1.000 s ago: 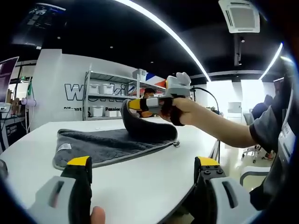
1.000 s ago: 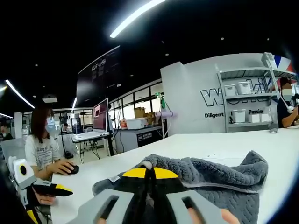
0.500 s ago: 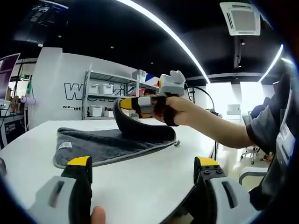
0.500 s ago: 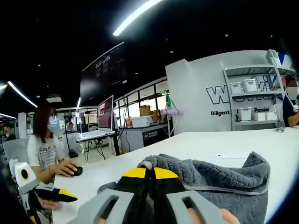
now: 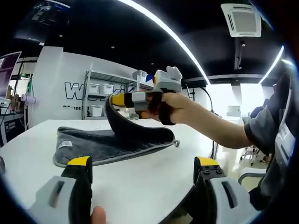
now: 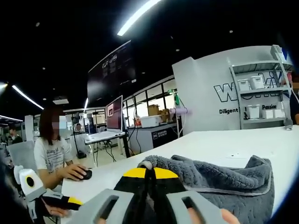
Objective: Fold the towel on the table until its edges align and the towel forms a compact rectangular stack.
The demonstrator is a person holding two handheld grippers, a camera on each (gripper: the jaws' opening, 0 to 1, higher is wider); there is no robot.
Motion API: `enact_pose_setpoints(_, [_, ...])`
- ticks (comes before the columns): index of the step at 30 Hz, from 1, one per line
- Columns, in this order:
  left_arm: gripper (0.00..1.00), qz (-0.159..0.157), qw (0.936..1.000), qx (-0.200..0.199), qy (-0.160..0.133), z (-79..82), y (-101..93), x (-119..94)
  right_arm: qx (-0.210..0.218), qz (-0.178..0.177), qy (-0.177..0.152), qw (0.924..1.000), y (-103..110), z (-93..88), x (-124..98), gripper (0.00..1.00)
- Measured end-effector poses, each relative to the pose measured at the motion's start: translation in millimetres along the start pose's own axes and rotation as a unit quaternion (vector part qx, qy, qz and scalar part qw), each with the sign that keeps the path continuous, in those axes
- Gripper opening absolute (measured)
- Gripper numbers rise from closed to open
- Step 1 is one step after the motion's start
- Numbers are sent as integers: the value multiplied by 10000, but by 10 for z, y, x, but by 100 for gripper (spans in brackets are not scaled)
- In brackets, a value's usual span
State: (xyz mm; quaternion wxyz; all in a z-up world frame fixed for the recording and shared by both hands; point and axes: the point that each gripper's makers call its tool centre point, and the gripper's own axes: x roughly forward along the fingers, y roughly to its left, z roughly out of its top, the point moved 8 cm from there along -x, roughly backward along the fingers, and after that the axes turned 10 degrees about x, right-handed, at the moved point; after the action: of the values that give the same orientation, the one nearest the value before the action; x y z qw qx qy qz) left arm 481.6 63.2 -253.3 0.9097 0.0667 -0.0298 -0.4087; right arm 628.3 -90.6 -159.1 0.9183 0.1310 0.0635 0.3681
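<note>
A dark grey towel (image 5: 110,142) lies spread on the white table (image 5: 140,177), with a small white label near its left edge. Its right corner is lifted in a curl by my right gripper (image 5: 117,100), which is shut on the towel and held by a person's hand. In the right gripper view the same towel (image 6: 219,179) bunches just past my right gripper (image 6: 149,173), whose yellow-tipped jaws are pressed together on the cloth. My left gripper (image 5: 142,168) stands open over the near table edge, short of the towel, with nothing between its fingers.
A shelf rack (image 5: 100,98) with white boxes stands against the far wall. In the right gripper view a person (image 6: 53,154) sits at a desk with a monitor (image 6: 114,119) beyond the table's left side. The table edge drops off at right (image 5: 212,149).
My right gripper has carried the lifted towel corner further left and slightly higher over the towel. The left gripper has stayed in place.
</note>
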Motion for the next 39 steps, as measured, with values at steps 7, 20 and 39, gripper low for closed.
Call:
enact_pose_setpoints(7, [94,191,9998,-42,-23,4,90,-99,-45,210,61,9998,166,7,130,3])
enact_pose_setpoints(20, [93,416,9990,-99,-118,12,228,-226,-205,541,229,9981,458,12,439,3])
enact_pose_setpoints(39, [93,634,9979,-68,-136,43,316,-340,-1529,700,1359,9763,806,-584,781,3])
